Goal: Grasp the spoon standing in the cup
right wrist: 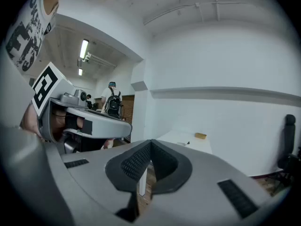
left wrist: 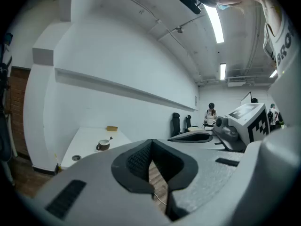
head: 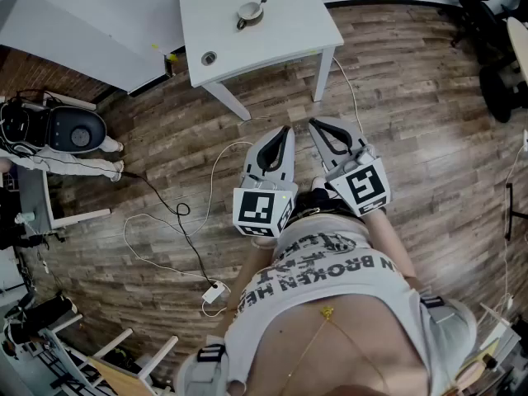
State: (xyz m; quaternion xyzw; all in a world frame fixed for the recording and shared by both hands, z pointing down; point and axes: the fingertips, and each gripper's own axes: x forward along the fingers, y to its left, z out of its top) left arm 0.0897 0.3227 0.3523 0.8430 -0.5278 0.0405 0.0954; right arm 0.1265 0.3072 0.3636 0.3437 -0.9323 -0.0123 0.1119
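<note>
Wood floor [head: 396, 97] lies between the person and the white table [head: 280, 40]. Cables [head: 177, 221] run across it to a white adapter [head: 214, 292], all left of the grippers. The near table leg [head: 227, 101] is ahead of the left gripper [head: 285, 134]. White machine with a dark round top [head: 74, 132] at far left, black office chairs [head: 495, 48] at top right. People [left wrist: 211, 114] stand far back in the room

Left gripper and right gripper [head: 318, 130] are side by side over the floor, tips pointing at the table, well apart from it. Both are closed – pad tips meet in each gripper view, and neither has hold of anything

Hard to read:
- the person's shirt [head: 330, 304] fills the bottom of the head view, and the marker cubes [head: 264, 209] cover the hands
- round thing [head: 209, 58] near the table's front corner – can't tell what it is
- small tan block [left wrist: 112, 128] at the table's far edge, only clear in the gripper views
- in the right gripper view the cup is a speck and the spoon can't really be made out

Cup [head: 248, 11] stands upright on the far half of the table, dark outside, pale inside. Spoon [head: 261, 2] is in it, its handle leaning out over the rim. Can't tell whether anything else is in the cup
</note>
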